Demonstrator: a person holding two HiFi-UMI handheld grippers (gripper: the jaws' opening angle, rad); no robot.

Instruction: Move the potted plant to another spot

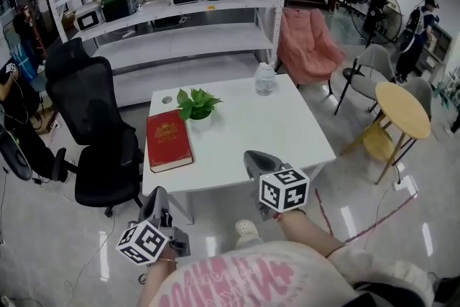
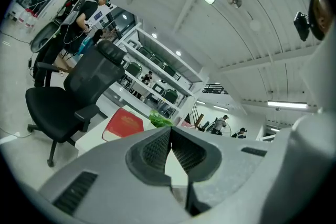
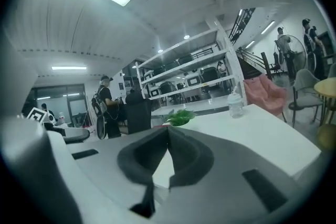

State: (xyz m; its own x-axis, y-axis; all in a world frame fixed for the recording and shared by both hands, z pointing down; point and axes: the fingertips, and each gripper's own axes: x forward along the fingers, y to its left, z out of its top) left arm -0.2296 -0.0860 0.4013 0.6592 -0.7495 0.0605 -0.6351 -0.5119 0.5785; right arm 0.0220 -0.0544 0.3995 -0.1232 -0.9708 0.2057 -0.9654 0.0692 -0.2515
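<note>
The potted plant (image 1: 197, 105), green leaves in a small white pot, stands near the far left of the white table (image 1: 287, 133). It also shows as a green tuft in the left gripper view (image 2: 160, 120) and the right gripper view (image 3: 179, 118). My left gripper (image 1: 157, 193) is off the table's near left corner, shut and holding nothing (image 2: 169, 129). My right gripper (image 1: 249, 154) hovers at the table's front edge, shut with nothing between its jaws (image 3: 168, 128). Both point toward the plant from well short of it.
A red book (image 1: 168, 140) lies on the table just left of and nearer than the plant. A water bottle (image 1: 265, 79) stands at the far edge. A black office chair (image 1: 93, 126) is beside the table's left, a round yellow table (image 1: 402, 108) to the right, and shelves (image 1: 165, 11) behind.
</note>
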